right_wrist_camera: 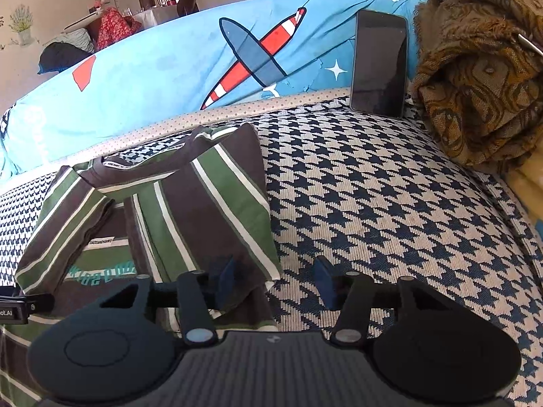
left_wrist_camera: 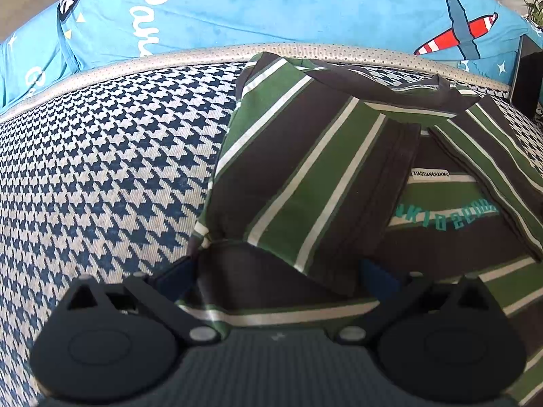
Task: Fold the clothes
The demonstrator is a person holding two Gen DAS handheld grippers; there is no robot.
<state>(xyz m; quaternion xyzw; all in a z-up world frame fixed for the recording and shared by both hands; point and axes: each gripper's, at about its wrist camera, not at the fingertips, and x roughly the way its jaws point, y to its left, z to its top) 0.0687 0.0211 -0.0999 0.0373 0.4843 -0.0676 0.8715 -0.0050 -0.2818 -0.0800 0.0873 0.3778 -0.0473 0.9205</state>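
A shirt (left_wrist_camera: 305, 169) striped in green, dark brown and white lies flat on a navy-and-white houndstooth cover (left_wrist_camera: 101, 169), collar toward the far edge, with both sides folded inward over teal lettering. My left gripper (left_wrist_camera: 276, 279) is open wide and straddles the shirt's near left part, with cloth lying between its blue pads (left_wrist_camera: 176, 281). In the right wrist view my right gripper (right_wrist_camera: 275, 283) is open at the right edge of the shirt (right_wrist_camera: 190, 210). Its left pad (right_wrist_camera: 225, 283) rests over the folded flap's corner. The right pad is above bare houndstooth cover (right_wrist_camera: 373, 203).
A blue quilt (right_wrist_camera: 152, 84) printed with aeroplanes rises behind the cover's far edge. A dark phone (right_wrist_camera: 378, 64) leans upright against it. A bunched brown patterned cloth (right_wrist_camera: 475, 74) is piled at the right. Part of the left gripper's body (right_wrist_camera: 13, 305) shows at the left edge.
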